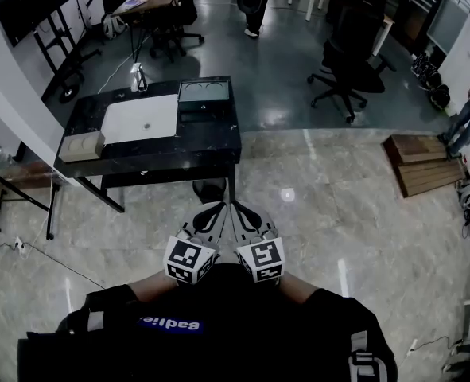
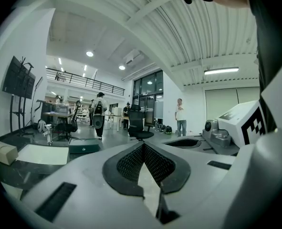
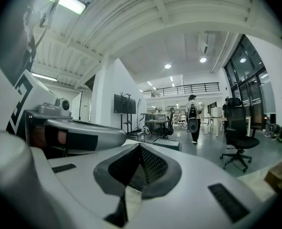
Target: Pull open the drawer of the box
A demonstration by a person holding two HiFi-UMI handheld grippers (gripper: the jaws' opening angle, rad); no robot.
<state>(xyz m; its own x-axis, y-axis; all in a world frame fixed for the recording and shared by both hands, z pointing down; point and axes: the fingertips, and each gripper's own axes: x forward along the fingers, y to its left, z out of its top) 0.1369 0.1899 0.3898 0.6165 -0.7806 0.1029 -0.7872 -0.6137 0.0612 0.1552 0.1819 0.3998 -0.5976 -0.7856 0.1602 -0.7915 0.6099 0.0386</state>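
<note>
A dark green box (image 1: 203, 92) stands at the far right end of the black table (image 1: 219, 146). In the left gripper view the dark green box (image 2: 83, 147) shows a small knob on its front face. My left gripper (image 1: 216, 211) and right gripper (image 1: 240, 211) are held side by side close to the body, over the floor, well short of the table. Both are shut with nothing between the jaws. The left gripper (image 2: 143, 145) points toward the table, and so does the right gripper (image 3: 140, 145).
A white mat (image 1: 141, 118) lies in the middle of the table and a beige box (image 1: 82, 146) sits at its near left corner. A small metal object (image 1: 138, 77) stands at the far left. An office chair (image 1: 350, 62) and people are farther off. Wooden pallets (image 1: 424, 164) lie at right.
</note>
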